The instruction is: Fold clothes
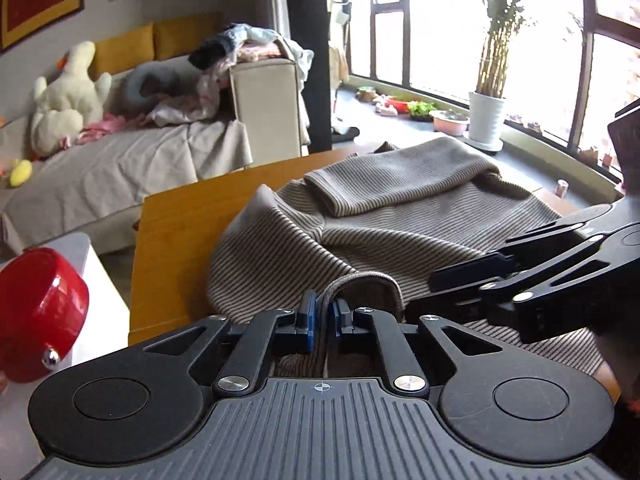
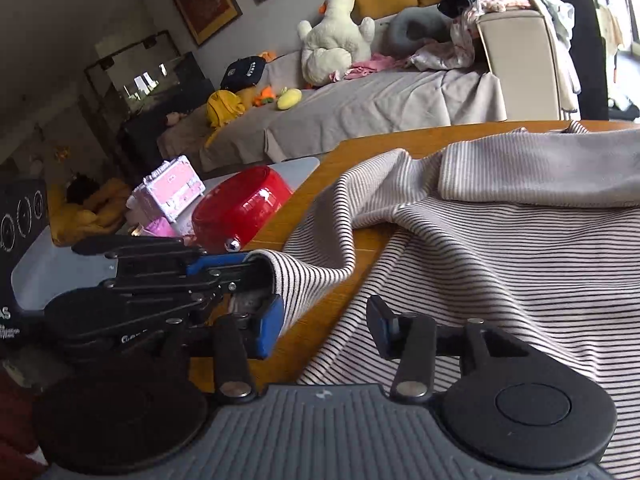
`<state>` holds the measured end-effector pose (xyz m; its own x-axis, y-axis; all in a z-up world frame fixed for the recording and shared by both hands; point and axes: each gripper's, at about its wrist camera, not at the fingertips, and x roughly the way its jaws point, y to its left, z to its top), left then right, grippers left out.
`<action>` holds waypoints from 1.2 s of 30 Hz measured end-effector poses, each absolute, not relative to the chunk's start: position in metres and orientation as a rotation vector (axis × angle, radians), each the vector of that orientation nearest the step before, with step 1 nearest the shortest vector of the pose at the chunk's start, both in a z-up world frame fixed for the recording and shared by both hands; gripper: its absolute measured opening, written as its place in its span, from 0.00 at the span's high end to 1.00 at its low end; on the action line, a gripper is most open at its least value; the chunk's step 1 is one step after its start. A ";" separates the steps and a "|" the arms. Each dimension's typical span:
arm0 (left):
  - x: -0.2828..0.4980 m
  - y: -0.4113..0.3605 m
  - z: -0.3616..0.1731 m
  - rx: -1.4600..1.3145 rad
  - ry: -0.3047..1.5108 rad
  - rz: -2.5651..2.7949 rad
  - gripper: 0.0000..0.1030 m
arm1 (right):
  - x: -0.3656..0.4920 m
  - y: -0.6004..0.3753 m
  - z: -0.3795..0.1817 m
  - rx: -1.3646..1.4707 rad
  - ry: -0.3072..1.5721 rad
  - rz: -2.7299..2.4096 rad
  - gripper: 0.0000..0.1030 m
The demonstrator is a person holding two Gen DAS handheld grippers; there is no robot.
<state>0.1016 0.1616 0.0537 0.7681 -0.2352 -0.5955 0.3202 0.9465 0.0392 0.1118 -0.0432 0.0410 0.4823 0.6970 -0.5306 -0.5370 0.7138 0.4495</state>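
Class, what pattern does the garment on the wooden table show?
The garment has thin dark stripes on beige, clearest in the right wrist view.

Black linkage tongs (image 1: pixel 323 314) with blue fingertip pads (image 1: pixel 307 322), silver pivot screws, ribbed grey base with crosshair mark.

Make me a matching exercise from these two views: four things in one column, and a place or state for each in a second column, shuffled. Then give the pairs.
Things:
1. left tongs
2. right tongs
3. red container
4. white plush duck

Places or states:
A. on the sofa
B. open, over the striped garment
C. on the pale surface beside the wooden table
D. shut on an edge of the striped garment

Pairs: 1-D, 2-B, 3-C, 4-A
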 end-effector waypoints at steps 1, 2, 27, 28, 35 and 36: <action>0.101 0.163 0.055 0.132 0.625 -0.291 0.97 | 0.114 -0.039 0.039 0.263 0.757 0.782 0.49; 0.101 0.165 0.057 0.123 0.624 -0.279 0.97 | 0.116 -0.035 0.037 0.280 0.755 0.785 0.49; 0.171 0.121 0.075 -0.105 0.582 -0.359 0.10 | 0.269 -0.193 0.121 0.082 0.465 0.322 0.96; 0.175 0.112 0.073 -0.095 0.585 -0.374 0.09 | 0.274 -0.201 0.117 0.093 0.479 0.316 0.96; 0.215 0.052 0.043 0.062 0.628 -0.392 0.07 | 0.306 -0.246 0.087 0.177 0.572 0.280 0.96; 0.221 0.047 0.035 0.102 0.645 -0.371 0.07 | 0.310 -0.248 0.080 0.190 0.596 0.276 0.96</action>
